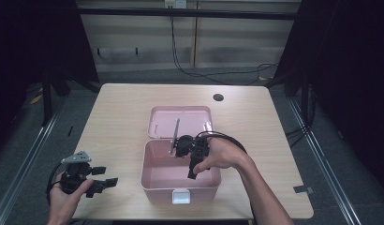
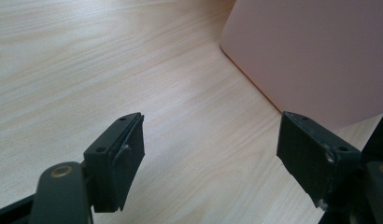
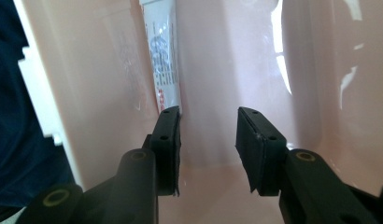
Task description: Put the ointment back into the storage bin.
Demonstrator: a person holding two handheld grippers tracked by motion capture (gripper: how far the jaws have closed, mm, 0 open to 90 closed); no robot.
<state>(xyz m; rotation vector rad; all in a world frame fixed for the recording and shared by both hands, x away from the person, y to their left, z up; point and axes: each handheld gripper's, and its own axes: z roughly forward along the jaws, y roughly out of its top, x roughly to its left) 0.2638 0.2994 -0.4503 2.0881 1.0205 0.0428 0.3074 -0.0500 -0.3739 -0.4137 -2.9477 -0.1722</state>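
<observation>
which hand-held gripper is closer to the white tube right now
Right. The right hand-held gripper sits inside the pink box beside the tube; the left hand-held gripper is outside on the table.

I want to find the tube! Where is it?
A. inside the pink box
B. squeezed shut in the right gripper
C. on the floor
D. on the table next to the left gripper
A: the white tube leans against the inner wall of the pink box, beside the right gripper, whose jaws are apart.
</observation>
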